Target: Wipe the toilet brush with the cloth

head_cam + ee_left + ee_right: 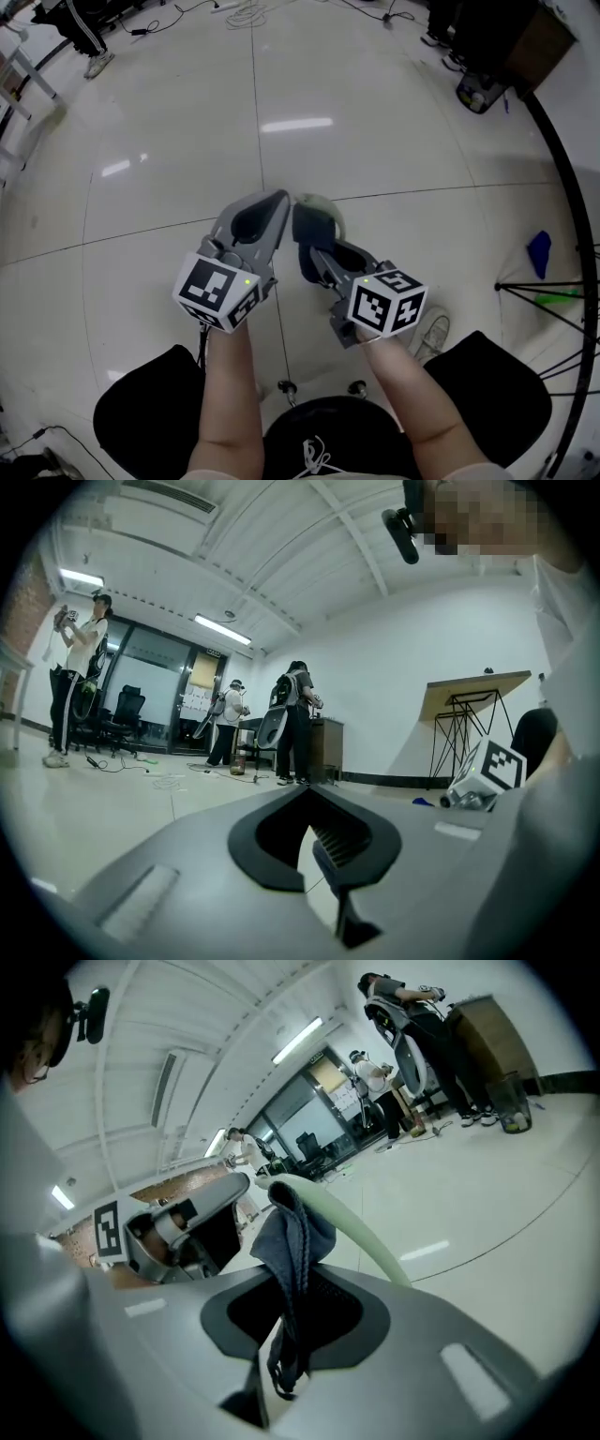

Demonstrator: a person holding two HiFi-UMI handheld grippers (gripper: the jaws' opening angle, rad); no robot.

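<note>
Toilet brush [358,1228]: only a pale green curved part shows, above the floor, just behind the cloth [291,1232]. Right tool [286,1283] is clenched on the cloth. Left tool [309,791] is closed, with nothing visible between its jaws. Judged step: cloth brought to the brush. Next move: draw the cloth along the curve with firm contact.

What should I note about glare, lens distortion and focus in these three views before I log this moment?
Head view: ceiling lights glare off the glossy floor; fisheye bends the tile seams; the left gripper and right gripper are sharp. Left gripper view: dark vignetted corners, a mosaic patch top right, near jaw surfaces soft. Right gripper view: the cloth is crisp, the room behind curved.
</note>
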